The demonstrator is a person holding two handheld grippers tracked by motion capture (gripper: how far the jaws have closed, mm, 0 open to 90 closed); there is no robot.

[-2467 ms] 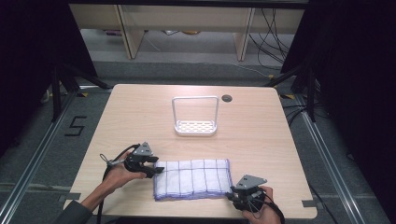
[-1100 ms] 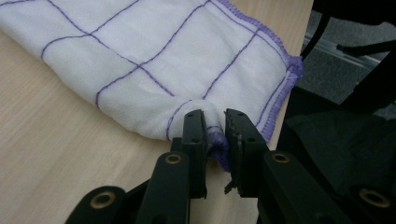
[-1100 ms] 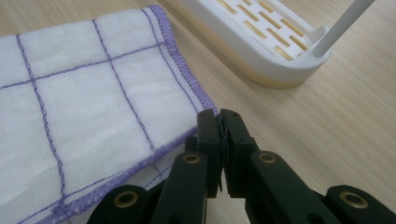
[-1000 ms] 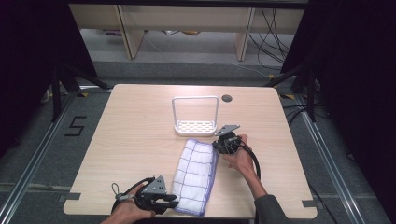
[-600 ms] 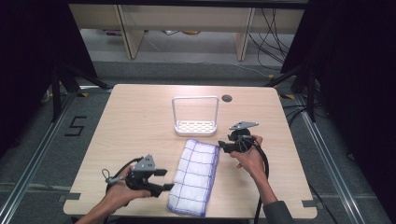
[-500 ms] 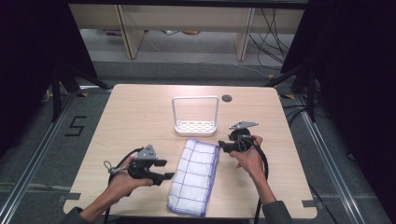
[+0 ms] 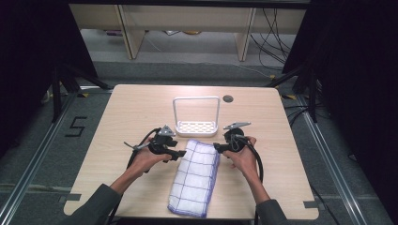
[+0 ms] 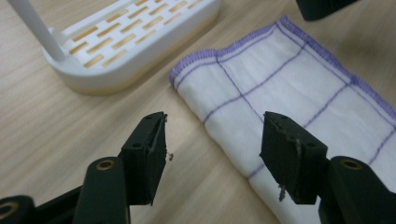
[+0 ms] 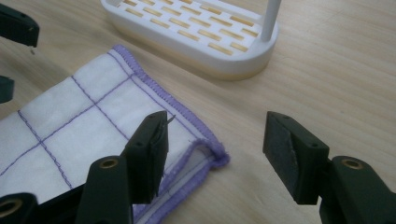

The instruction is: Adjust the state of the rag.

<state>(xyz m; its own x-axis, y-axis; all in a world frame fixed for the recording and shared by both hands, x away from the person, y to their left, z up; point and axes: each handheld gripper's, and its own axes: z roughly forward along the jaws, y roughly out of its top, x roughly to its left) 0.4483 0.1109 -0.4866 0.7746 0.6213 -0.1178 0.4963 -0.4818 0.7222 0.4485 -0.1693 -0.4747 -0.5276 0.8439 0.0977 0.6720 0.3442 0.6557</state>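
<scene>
A folded white cloth (image 7: 195, 177) with a purple grid lies lengthwise on the table, its far end near a white rack (image 7: 196, 127). My left gripper (image 7: 180, 153) stands open at the cloth's far left corner; its jaws have just been opening. In the left gripper view the gripper (image 8: 212, 135) straddles the cloth's (image 8: 289, 88) folded edge without pressing it. My right gripper (image 7: 218, 147) is open at the far right corner, its jaws just opening further. In the right gripper view the gripper (image 9: 215, 135) has the cloth's (image 9: 84, 126) hemmed corner lying loose between its jaws.
The rack (image 8: 135, 42) has a slotted base and a tall wire handle, and stands just beyond both grippers. A round dark grommet (image 7: 228, 99) sits in the table (image 7: 122, 108) behind it. Bare wood lies on both sides of the cloth.
The cloth was turned from crosswise to lengthwise. The left hand then let go of the near end and travelled up to the far left corner. The right gripper opened and stayed put.
</scene>
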